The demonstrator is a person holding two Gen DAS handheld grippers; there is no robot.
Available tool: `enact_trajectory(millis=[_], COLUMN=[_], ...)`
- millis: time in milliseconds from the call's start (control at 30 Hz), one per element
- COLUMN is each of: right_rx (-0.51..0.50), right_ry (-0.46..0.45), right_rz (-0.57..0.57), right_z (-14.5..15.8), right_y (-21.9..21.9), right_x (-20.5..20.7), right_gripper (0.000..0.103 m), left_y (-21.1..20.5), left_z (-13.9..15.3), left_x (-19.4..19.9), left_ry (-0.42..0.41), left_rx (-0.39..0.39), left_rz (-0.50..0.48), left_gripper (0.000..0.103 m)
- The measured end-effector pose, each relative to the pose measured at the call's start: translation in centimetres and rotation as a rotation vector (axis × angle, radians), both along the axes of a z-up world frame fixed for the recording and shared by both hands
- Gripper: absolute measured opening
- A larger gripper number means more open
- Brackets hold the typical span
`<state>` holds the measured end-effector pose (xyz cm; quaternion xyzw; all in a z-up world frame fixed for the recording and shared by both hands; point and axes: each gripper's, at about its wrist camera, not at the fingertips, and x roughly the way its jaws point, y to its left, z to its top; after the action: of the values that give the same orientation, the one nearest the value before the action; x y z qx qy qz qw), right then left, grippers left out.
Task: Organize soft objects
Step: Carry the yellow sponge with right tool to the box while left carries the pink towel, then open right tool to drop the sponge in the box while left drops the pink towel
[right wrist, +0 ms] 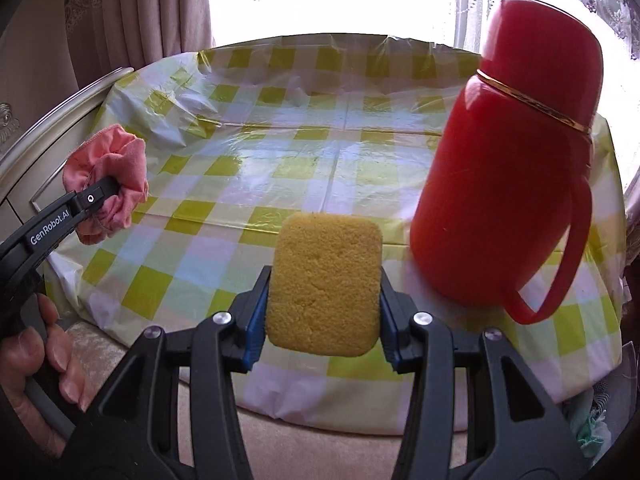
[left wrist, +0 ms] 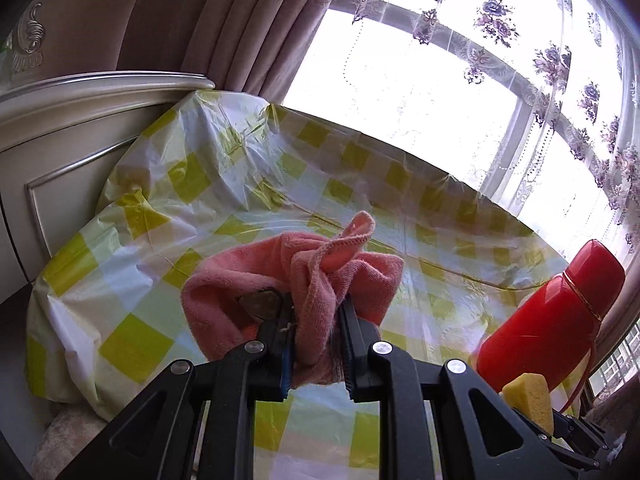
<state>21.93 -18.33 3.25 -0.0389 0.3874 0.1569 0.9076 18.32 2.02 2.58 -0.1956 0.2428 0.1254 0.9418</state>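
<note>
My left gripper [left wrist: 318,312] is shut on a bunched pink towel [left wrist: 248,276] and holds it above the checked tablecloth [left wrist: 132,344]. The towel [right wrist: 120,168] and the left gripper [right wrist: 100,194] also show at the left of the right wrist view. My right gripper [right wrist: 324,300] is shut on a yellow sponge [right wrist: 326,280], held upright above the table's near edge. The sponge [left wrist: 528,398] shows at the lower right of the left wrist view.
A tall red thermos [right wrist: 516,168] with a handle stands on the table's right side, close to the sponge; it also shows in the left wrist view [left wrist: 548,320]. A cream headboard [left wrist: 72,140] lies left, curtains and a window behind. Beige carpet [right wrist: 320,440] lies below the table edge.
</note>
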Motion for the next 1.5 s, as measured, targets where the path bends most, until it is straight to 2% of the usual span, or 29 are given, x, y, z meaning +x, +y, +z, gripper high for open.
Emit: enact_trajectory(millis=[300,667,1033,1233,1333,1400,1433,1500], right_rx=[-0.012,-0.040,-0.035,-0.022,-0.015,-0.010,-0.007,0.000], right_ry=[0.020,0.080,0.130,0.131,0.117,0.111,0.111,0.119], right_rz=[-0.165,-0.438,-0.578,-0.624,-0.628,-0.625,-0.621,-0.609], right_z=[0.5,0.4,-0.6,-0.2,0.2,0.5,0.5,0.4], right_y=[-12.2,-26.0,-33.0,-35.0,-35.3,-35.3,-35.2,-35.0], right_x=[-4.1,-7.9,-12.1,-13.2,-13.3,-13.3,-13.1,-12.9], right_gripper=[0.051,0.051,0.051,0.051,0.051,0.051,0.051,0.052], left_y=[-8.7,-22.1,-32.6,-36.4,-37.7,-38.2,-38.2,-37.9], left_z=[1.0,0.9,-0.8,-1.9,-2.8,-3.5,-3.6,-3.5], left_x=[-1.6,-3.4,-7.0,-8.2,-9.0,-9.3,-9.4,-9.5], left_ry=[0.024,0.096,0.231,0.318,0.376,0.417,0.427,0.426], left_rx=[-0.010,0.010,-0.004,-0.016,-0.019,-0.016,-0.012,-0.023], left_rz=[-0.219,-0.620,-1.000,-1.148,-1.219,-1.241,-1.239,-1.228], left_gripper=[0.020,0.020,0.022,0.022,0.031,0.046,0.058,0.062])
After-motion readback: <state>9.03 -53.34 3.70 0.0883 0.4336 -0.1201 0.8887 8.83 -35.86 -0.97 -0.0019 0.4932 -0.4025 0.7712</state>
